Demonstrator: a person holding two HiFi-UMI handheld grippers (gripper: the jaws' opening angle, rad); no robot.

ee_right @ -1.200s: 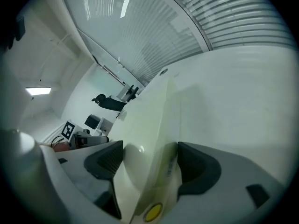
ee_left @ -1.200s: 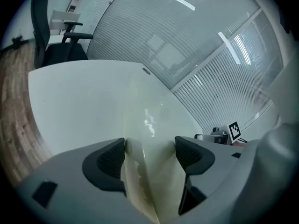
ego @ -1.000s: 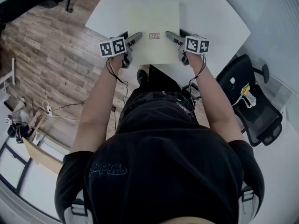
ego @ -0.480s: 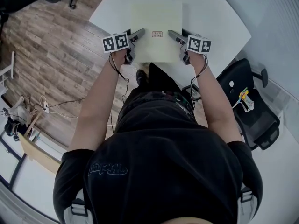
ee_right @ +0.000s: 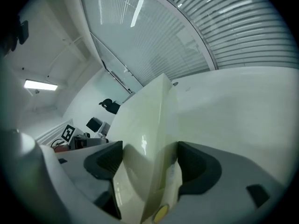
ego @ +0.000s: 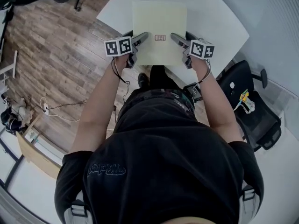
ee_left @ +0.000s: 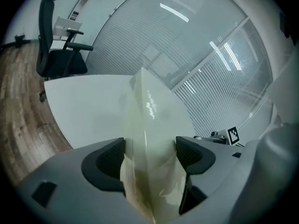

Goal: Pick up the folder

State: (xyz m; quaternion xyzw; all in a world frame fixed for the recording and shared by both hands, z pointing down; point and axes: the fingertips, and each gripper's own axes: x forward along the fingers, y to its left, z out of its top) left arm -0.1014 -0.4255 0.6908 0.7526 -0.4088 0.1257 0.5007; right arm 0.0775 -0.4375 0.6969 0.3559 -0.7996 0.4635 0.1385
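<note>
my left gripper [ee_left: 149, 154] is clamped on the near left edge of the pale yellow-green plastic folder [ego: 159, 24], jaws narrow with the sheet pinched between them. my right gripper [ee_right: 150, 160] grips the near right edge the same way. the folder lies flat over the curved white table [ego: 212, 20], its small red label [ego: 160, 37] between the two grippers.

Beneath me a white table [ego: 220, 23] on wood-plank floor [ego: 51, 52] — black office chair [ego: 252, 107] at my right, slatted blinds [ee_right: 247, 27] beyond.
</note>
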